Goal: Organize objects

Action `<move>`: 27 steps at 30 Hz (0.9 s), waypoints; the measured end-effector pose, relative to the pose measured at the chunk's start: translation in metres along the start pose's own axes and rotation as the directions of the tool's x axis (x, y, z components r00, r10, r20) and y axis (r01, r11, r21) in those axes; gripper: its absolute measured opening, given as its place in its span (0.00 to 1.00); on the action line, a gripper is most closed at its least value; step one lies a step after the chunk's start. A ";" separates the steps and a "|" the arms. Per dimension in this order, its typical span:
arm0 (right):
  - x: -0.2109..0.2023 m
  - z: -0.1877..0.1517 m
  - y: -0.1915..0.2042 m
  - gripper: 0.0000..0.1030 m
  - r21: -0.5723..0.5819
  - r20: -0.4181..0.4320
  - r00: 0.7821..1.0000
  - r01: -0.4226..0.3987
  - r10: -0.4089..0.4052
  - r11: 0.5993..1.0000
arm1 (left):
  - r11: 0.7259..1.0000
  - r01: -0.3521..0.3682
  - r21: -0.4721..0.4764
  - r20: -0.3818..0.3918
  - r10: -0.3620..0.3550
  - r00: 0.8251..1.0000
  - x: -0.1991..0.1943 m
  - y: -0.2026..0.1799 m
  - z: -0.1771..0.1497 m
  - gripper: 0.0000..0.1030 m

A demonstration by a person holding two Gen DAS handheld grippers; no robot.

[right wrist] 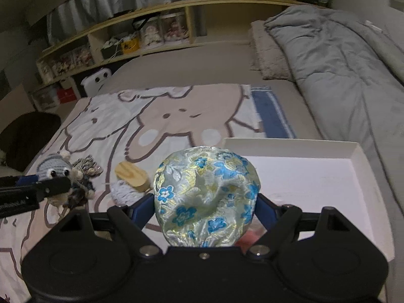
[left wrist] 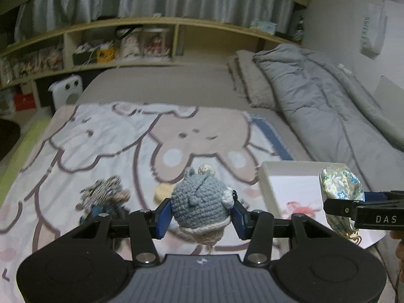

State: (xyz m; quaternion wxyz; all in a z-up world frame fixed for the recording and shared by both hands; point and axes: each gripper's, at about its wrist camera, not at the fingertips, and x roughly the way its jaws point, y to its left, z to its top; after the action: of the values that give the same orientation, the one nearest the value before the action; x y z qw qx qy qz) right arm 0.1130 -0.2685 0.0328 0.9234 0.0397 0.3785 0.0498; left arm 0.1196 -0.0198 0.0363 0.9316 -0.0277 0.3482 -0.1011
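My left gripper [left wrist: 200,214] is shut on a blue-grey crocheted toy [left wrist: 199,203] and holds it above the cartoon blanket [left wrist: 101,146]. The toy also shows in the right wrist view [right wrist: 54,168]. My right gripper [right wrist: 205,209] is shut on a floral brocade pouch [right wrist: 207,197] and holds it at the near left edge of a white tray [right wrist: 358,151]. The pouch [left wrist: 341,184] and tray [left wrist: 267,179] also show in the left wrist view, to the right of the toy. A dark striped fuzzy item [left wrist: 106,197], a wooden piece [right wrist: 133,175] and a grey yarn ball [right wrist: 123,192] lie on the blanket.
A rolled grey duvet [left wrist: 328,106] and a pillow [left wrist: 250,80] lie along the right side of the bed. A shelf [left wrist: 121,48] full of boxes runs along the back. A white device [left wrist: 67,92] stands at the bed's far left corner. Something pink [left wrist: 298,208] lies in the tray.
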 end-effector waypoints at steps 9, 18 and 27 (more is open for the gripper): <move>-0.027 0.011 -0.063 0.82 0.024 0.053 0.994 0.094 -0.095 0.995 | 0.993 0.098 0.063 0.038 -0.100 0.994 0.001 -0.067 0.021 0.49; -0.038 0.015 -0.127 0.82 0.055 0.078 0.984 0.157 -0.161 0.986 | 0.978 0.175 0.113 0.035 -0.180 0.983 0.024 -0.133 0.031 0.49; -0.027 0.014 -0.183 0.82 0.082 0.092 0.977 0.186 -0.193 0.979 | 0.962 0.240 0.131 0.031 -0.245 0.969 0.061 -0.185 0.039 0.49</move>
State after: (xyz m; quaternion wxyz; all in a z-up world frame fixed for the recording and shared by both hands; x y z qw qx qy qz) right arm 0.1151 -0.4539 0.0419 0.9396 0.0396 0.3356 -0.0544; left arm 0.1582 -0.2139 0.0490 0.9199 -0.0136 0.3132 -0.2355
